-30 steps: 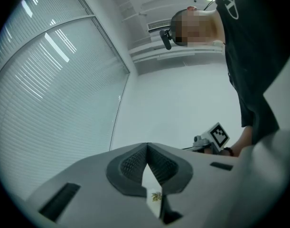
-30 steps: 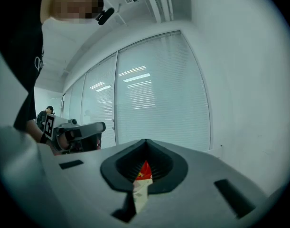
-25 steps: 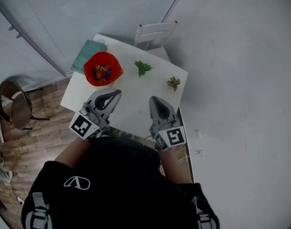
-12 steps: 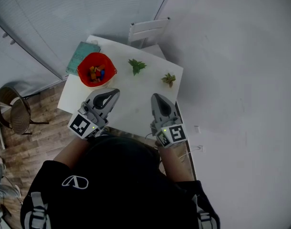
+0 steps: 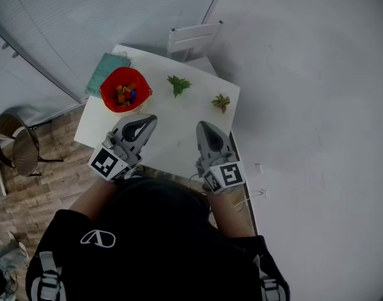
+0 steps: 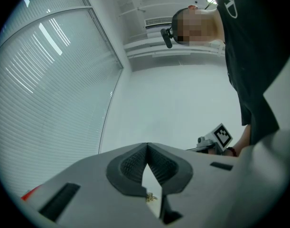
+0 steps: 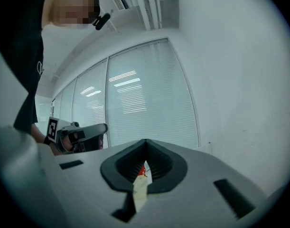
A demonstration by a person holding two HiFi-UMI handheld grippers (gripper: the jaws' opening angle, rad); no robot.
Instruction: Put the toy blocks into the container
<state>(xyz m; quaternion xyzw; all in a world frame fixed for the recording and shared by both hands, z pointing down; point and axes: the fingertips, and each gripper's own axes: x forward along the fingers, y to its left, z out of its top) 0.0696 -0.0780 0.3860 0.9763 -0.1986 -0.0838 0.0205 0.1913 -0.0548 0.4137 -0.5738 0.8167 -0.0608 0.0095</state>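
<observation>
Now the toy blocks all seem to be in the red bowl, and the left gripper and right gripper are closed and empty, so nothing looks left to grab.

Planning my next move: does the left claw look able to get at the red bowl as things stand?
Probably yes. The left claw hangs near the red bowl, with only bare table between them in the head view. Its jaws are shut and empty, so they would need opening.
</observation>
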